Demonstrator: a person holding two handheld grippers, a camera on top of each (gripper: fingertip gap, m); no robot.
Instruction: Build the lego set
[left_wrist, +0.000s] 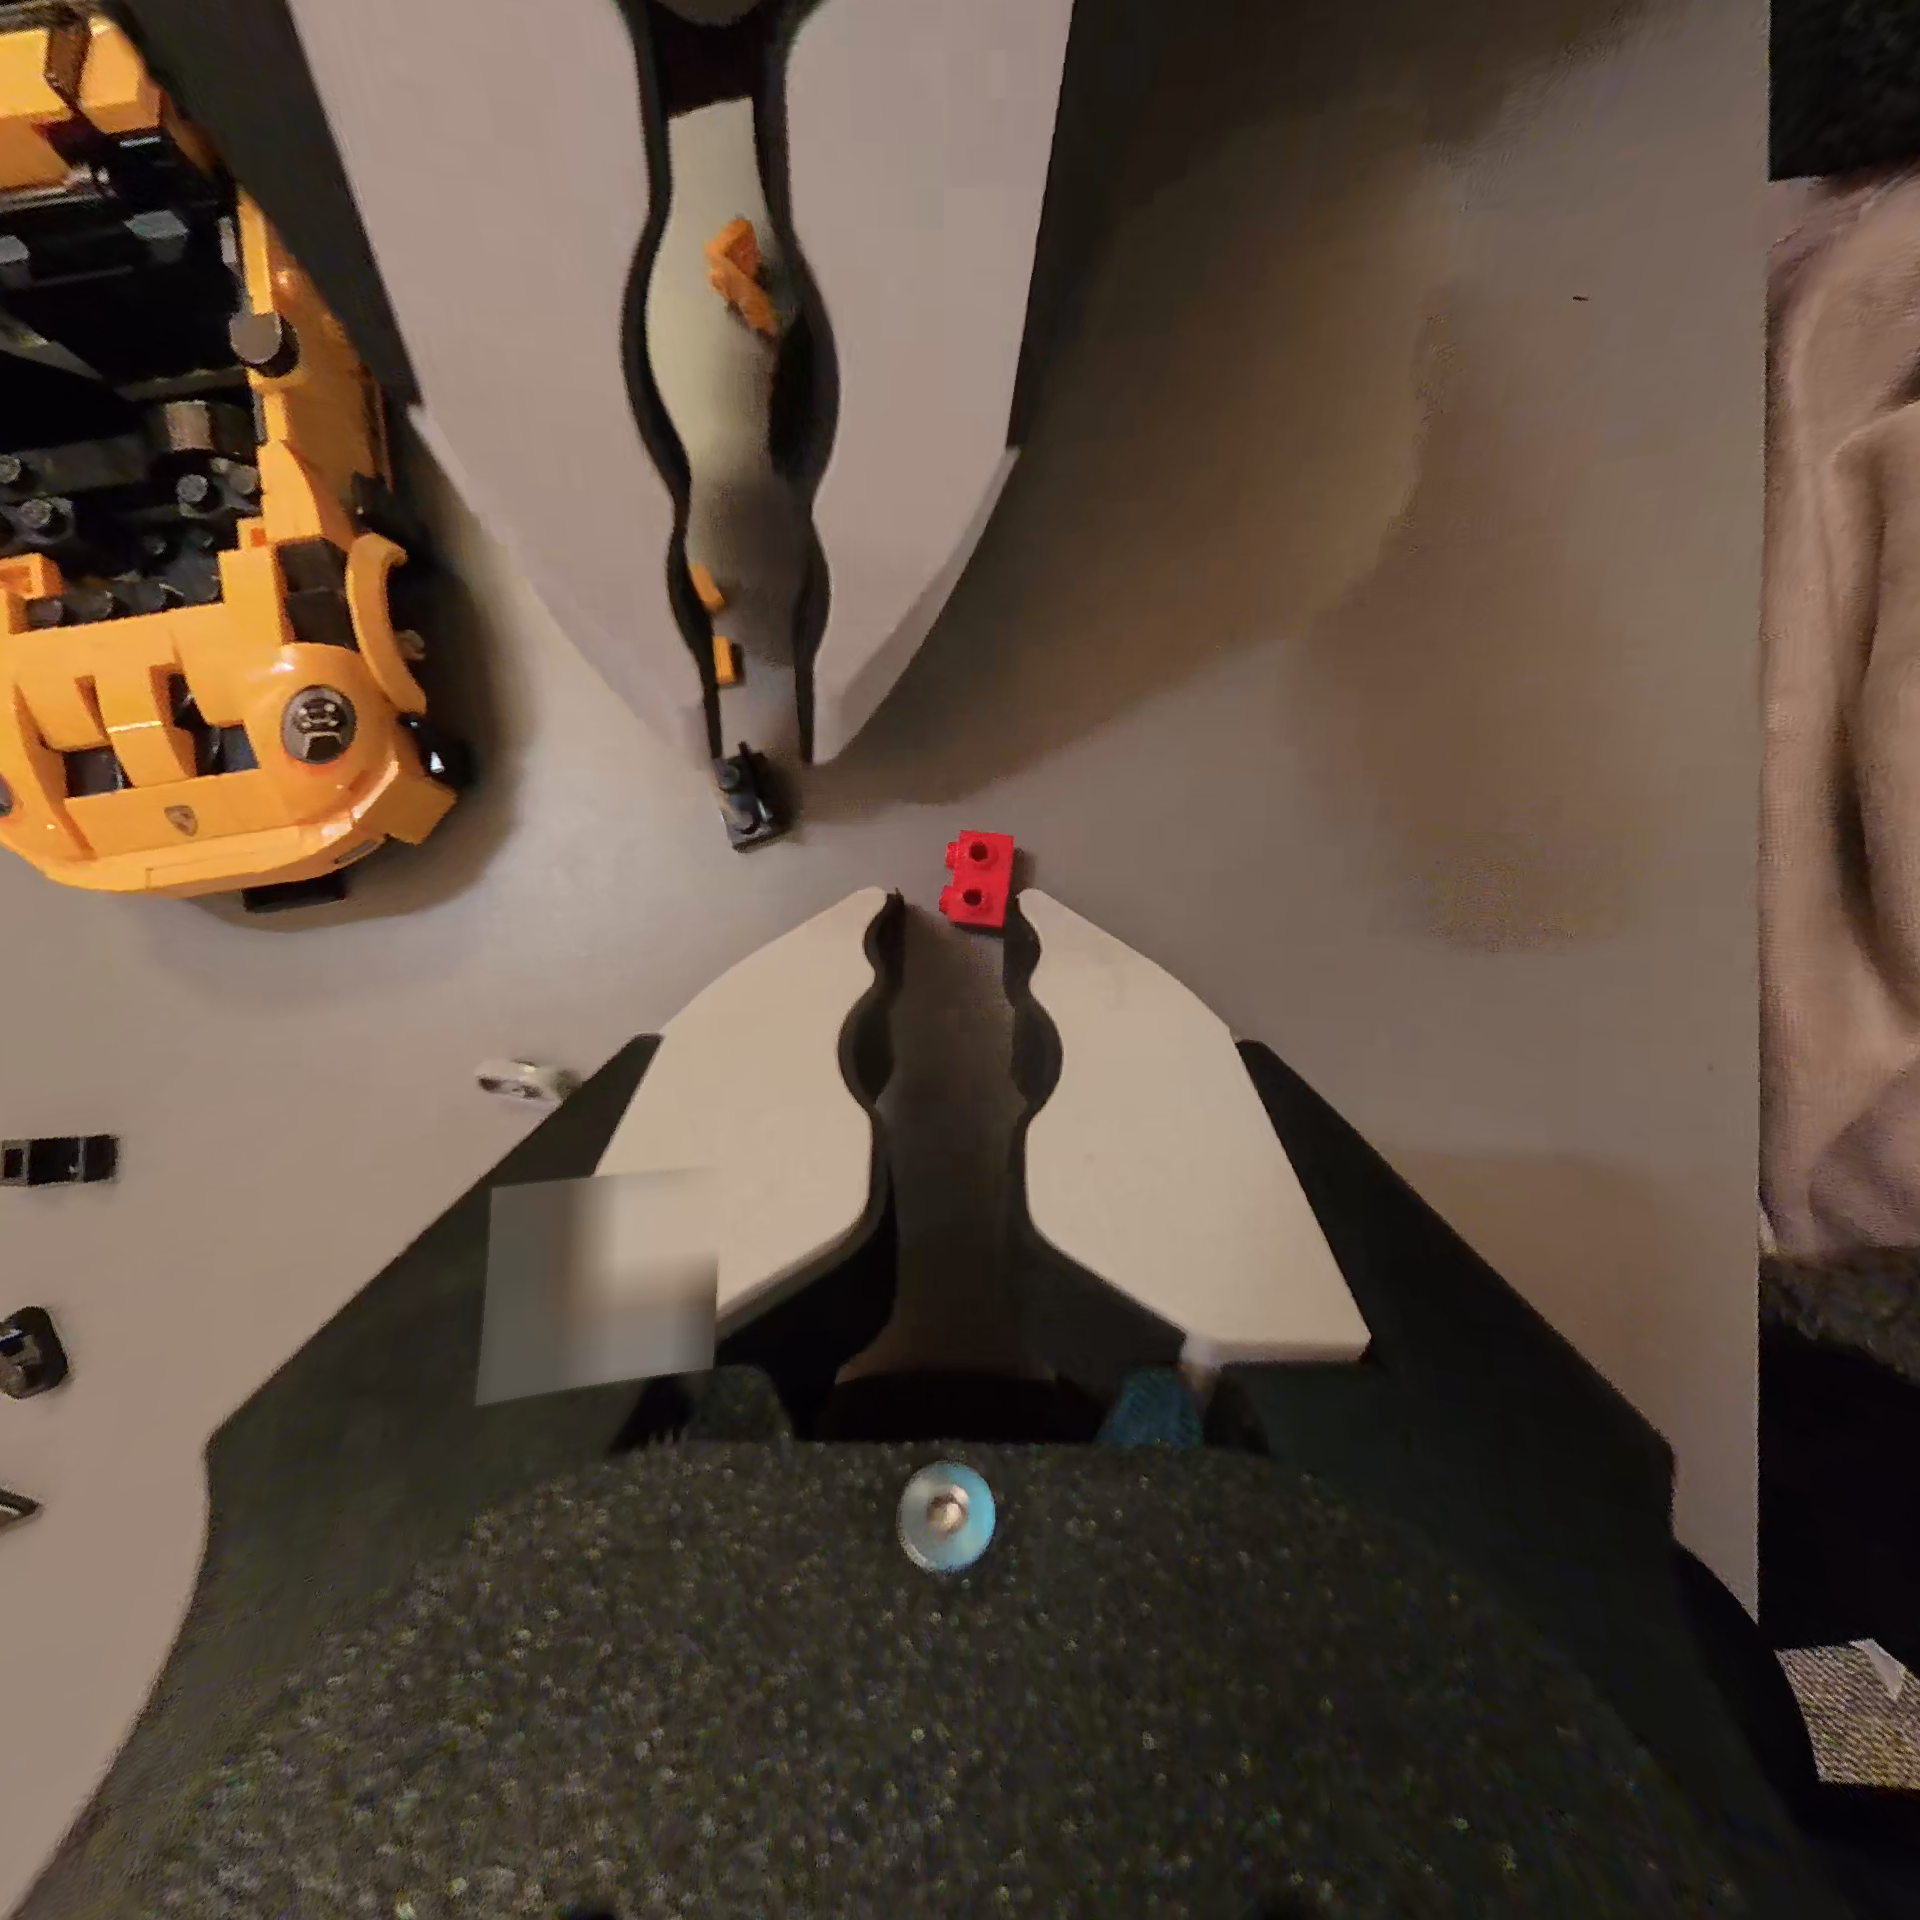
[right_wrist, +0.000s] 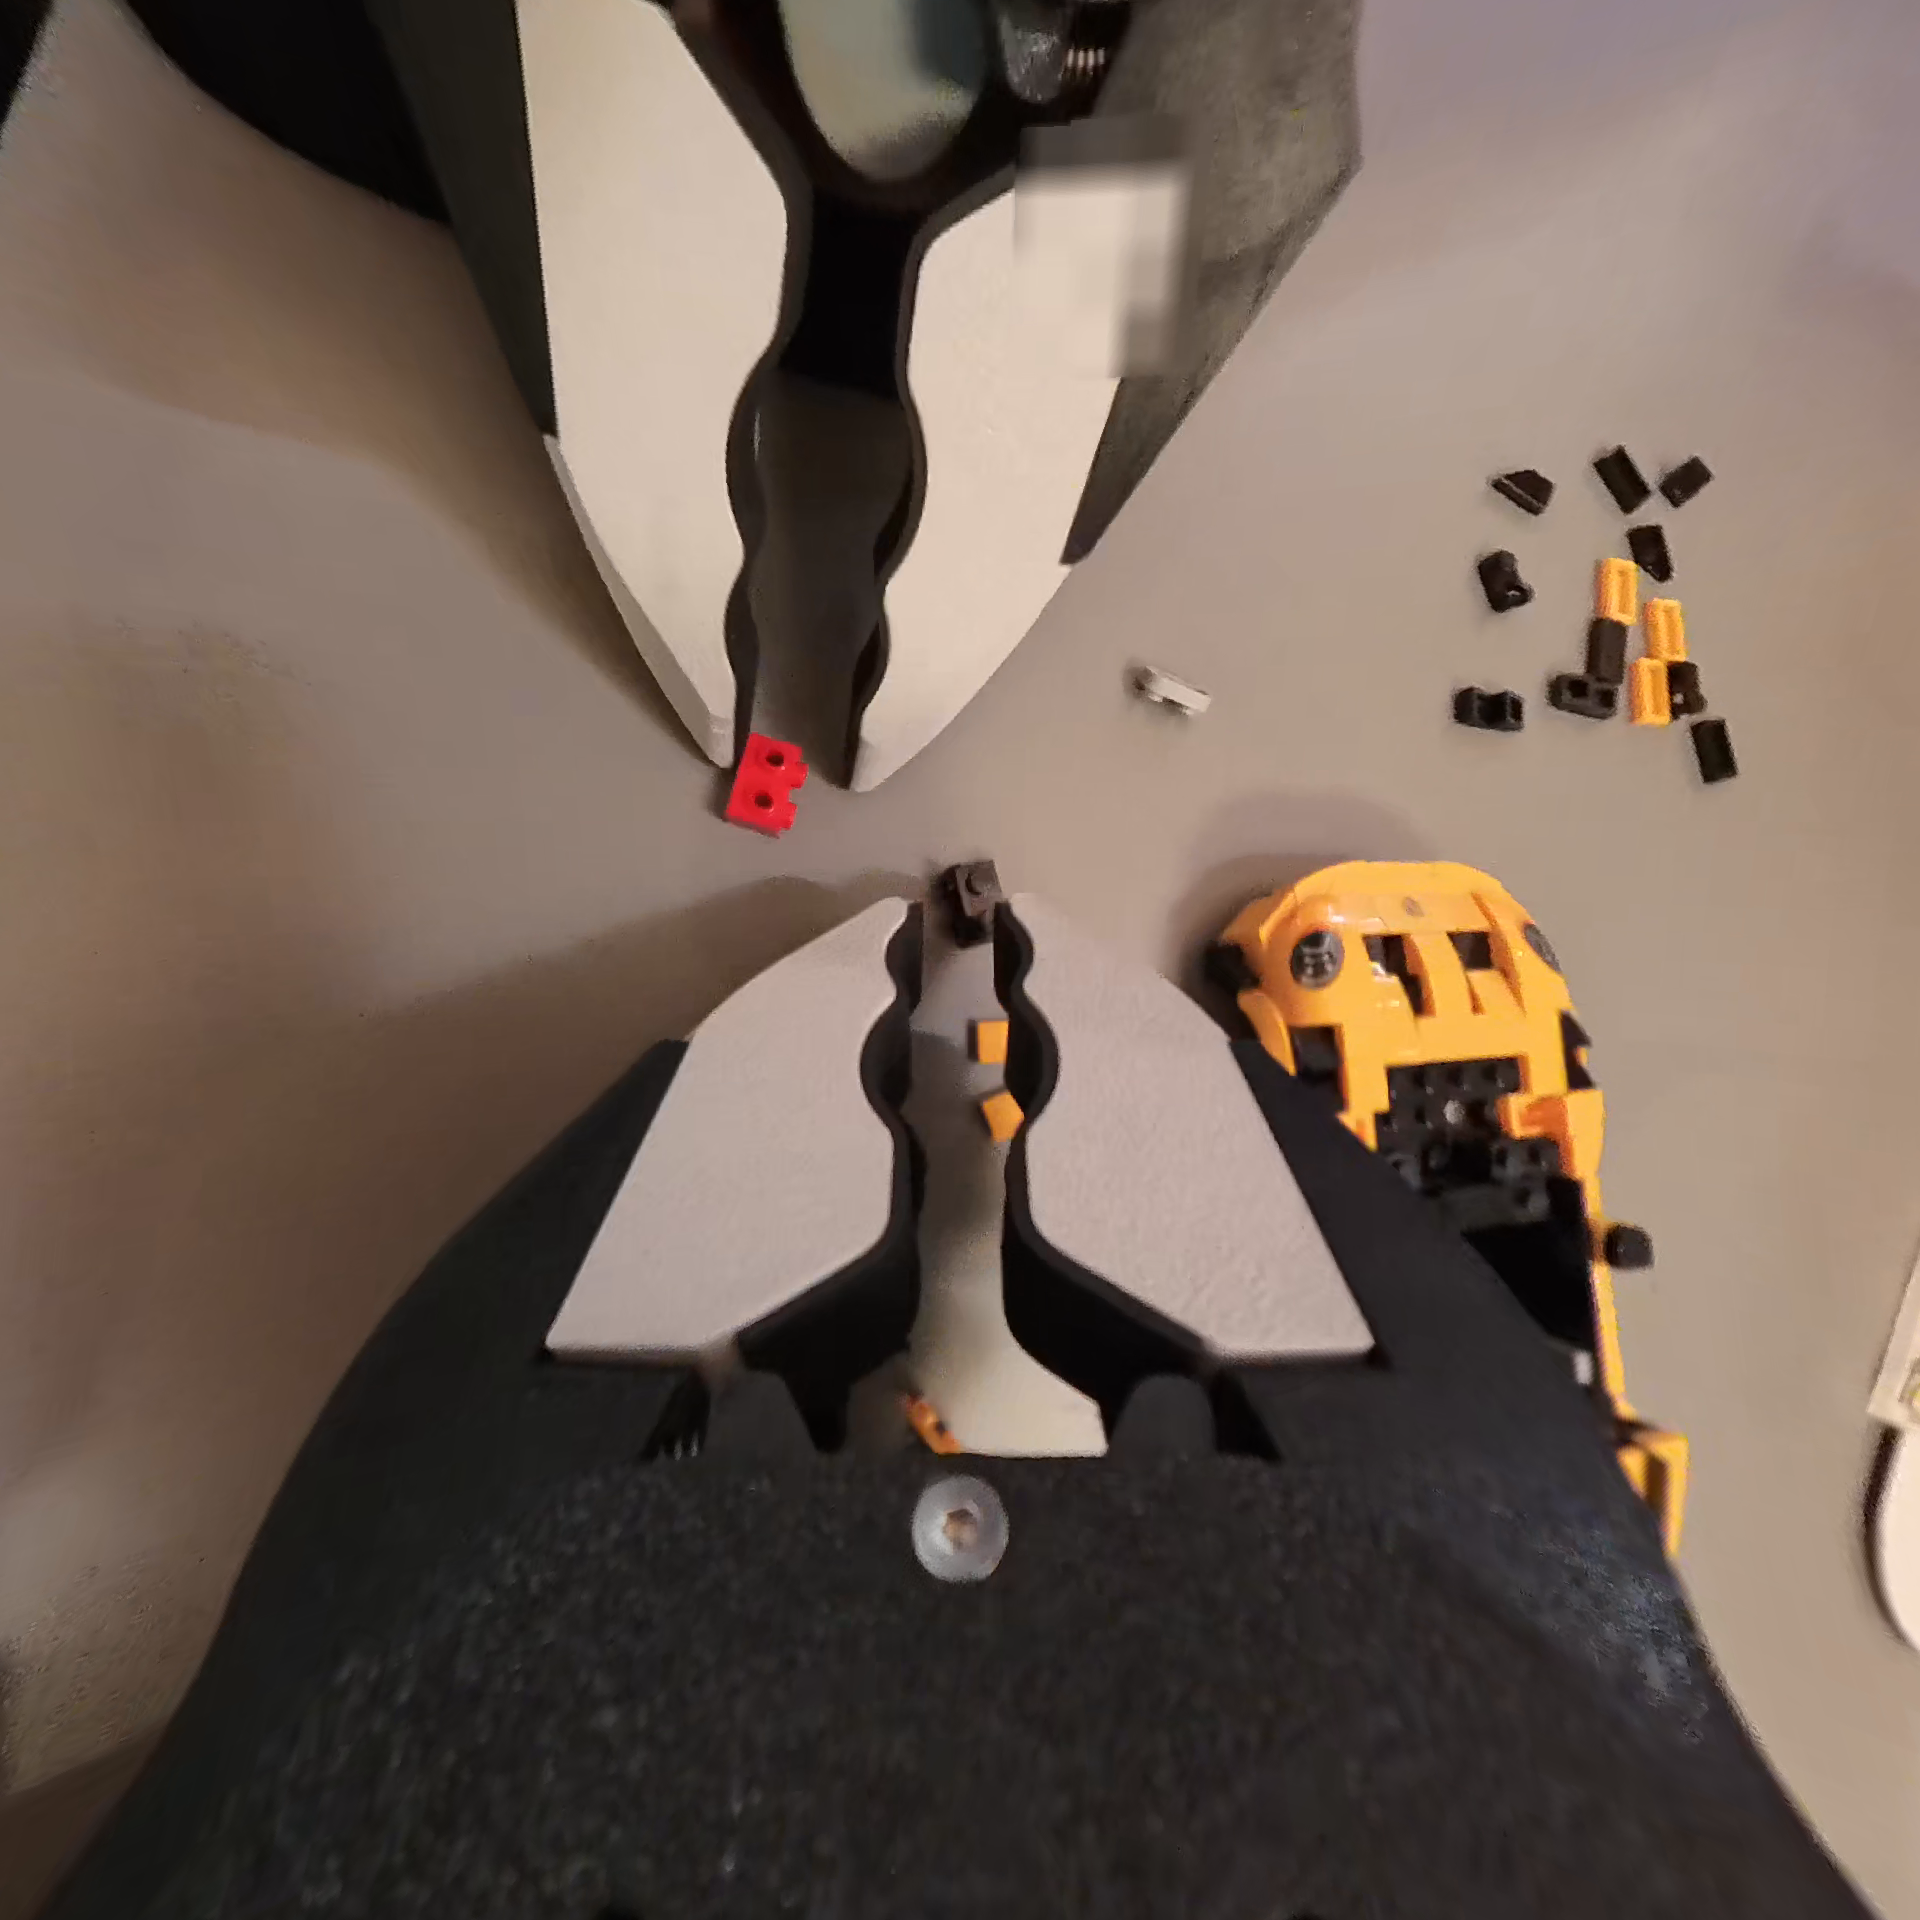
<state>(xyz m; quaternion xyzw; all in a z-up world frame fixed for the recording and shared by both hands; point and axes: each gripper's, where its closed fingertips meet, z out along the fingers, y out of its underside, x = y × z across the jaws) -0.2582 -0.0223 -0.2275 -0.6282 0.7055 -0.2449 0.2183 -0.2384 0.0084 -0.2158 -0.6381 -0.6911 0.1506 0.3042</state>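
Left gripper (left_wrist: 956, 902), jaws slightly parted, noses up to the red brick (left_wrist: 978, 879); right gripper (right_wrist: 961, 902) pinches a black piece (right_wrist: 969, 889) on the worktop (right_wrist: 312, 831).

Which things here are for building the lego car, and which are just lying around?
For the build:
- orange lego car
- red brick at the left gripper
- small black piece at the right gripper
- loose black and orange pieces
- small grey piece

Just lying about:
- beige cloth
- white object at the table edge
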